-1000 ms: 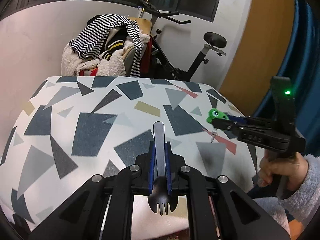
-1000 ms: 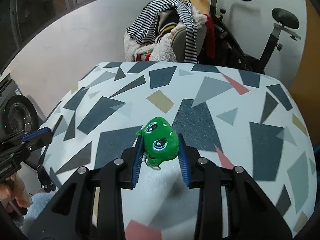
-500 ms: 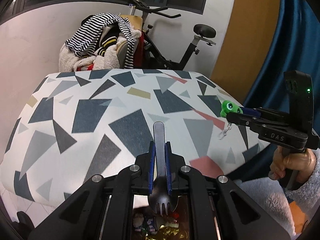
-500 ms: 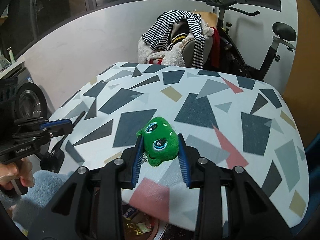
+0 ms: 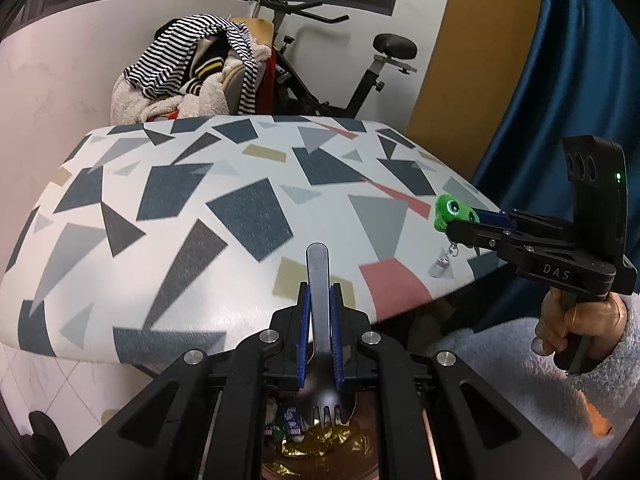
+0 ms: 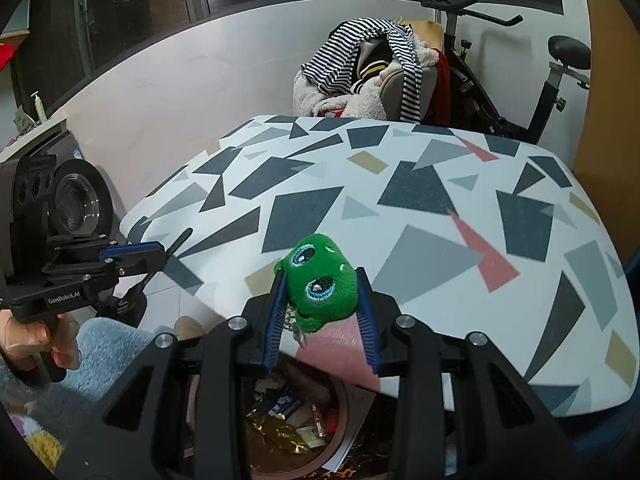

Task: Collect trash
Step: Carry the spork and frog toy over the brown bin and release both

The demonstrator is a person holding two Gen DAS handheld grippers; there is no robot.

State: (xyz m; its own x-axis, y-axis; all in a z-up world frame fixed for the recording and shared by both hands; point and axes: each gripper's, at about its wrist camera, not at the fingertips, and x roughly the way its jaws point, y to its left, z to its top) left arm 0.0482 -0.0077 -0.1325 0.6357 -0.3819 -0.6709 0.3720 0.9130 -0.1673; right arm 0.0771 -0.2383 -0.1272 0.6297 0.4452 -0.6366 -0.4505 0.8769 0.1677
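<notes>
past the near edge of the patterned table (image 5: 192, 216) i see the trash bin (image 6: 340, 412) with wrappers below, my right claw (image 6: 322, 312) clamped on the green plush toy (image 6: 320, 284) above it, and my left claw (image 5: 320, 344) clamped on the dark spork (image 5: 320, 320), tines toward me.

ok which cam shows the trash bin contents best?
Right wrist. The trash bin shows below the table edge, under the right tool, with wrappers and gold foil visible inside. The left wrist view gives only a narrow slice of it, mostly blocked by the left tool and its spork.
</notes>
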